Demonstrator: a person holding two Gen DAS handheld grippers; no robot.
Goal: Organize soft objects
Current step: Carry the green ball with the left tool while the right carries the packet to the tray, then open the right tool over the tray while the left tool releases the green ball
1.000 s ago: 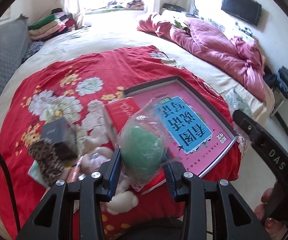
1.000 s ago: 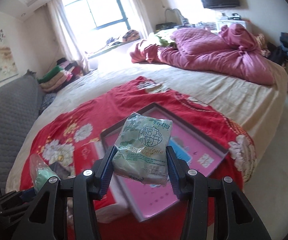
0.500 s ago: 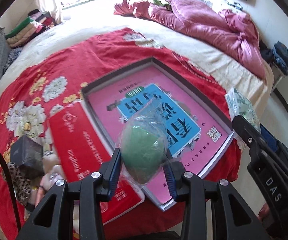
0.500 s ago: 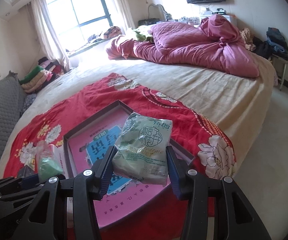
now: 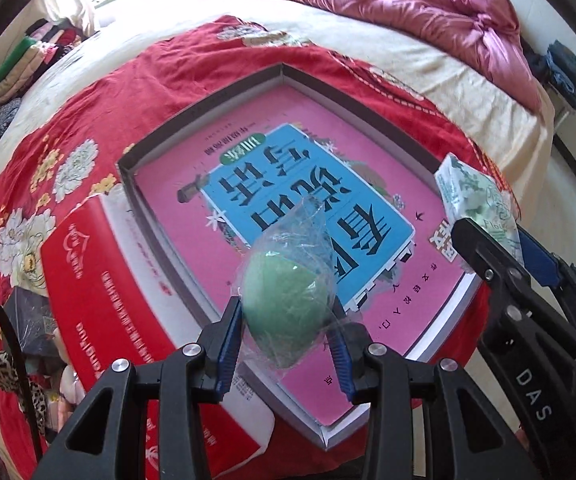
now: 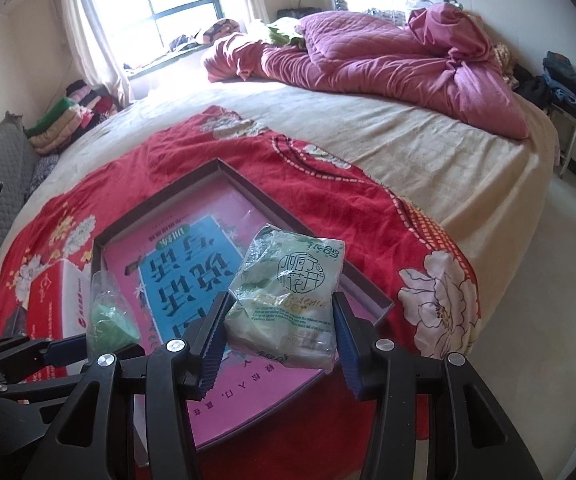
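My left gripper [image 5: 286, 330] is shut on a green sponge in a clear plastic bag [image 5: 288, 300] and holds it above the near part of a shallow pink box [image 5: 192, 224] lying on the red floral blanket. My right gripper [image 6: 280, 332] is shut on a pale green tissue pack [image 6: 288, 300], held above the box's right side [image 6: 367, 288]. The right gripper with the pack [image 5: 475, 200] shows at the right of the left wrist view. The left gripper with the bagged sponge [image 6: 112, 316] shows at the lower left of the right wrist view.
A red and white carton [image 5: 100, 292] lies left of the box. A dark small box [image 5: 28, 316], a leopard-print item [image 5: 16, 376] and a pink soft toy [image 5: 66, 384] sit at the far left. A crumpled pink quilt [image 6: 387, 56] lies at the bed's far side.
Both grippers have moved forward and to the right with their loads, from over the pile and carton to above the pink box. Both stay shut.
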